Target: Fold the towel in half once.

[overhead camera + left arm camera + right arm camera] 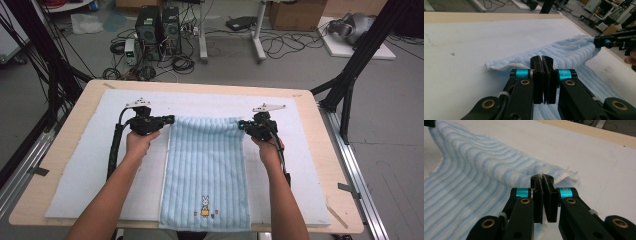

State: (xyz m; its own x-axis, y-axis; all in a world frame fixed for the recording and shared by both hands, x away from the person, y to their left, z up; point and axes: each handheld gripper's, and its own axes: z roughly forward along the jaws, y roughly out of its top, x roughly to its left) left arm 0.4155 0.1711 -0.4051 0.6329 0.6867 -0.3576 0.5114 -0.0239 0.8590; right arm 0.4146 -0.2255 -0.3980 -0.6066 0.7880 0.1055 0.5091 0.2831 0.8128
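The light blue striped towel [206,170] lies lengthwise at the centre of the white mat [80,170] on the counter [67,130], its far edge lifted. The left gripper [170,119] pinches the 11 o'clock corner with jaws pressed together. The right gripper [241,124] pinches the 1 o'clock corner likewise.

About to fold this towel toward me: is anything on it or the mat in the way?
Nothing visible. Left gripper and right gripper each pinch a far corner of the blue towel. The rest lies flat on the white mat, bearing nothing.
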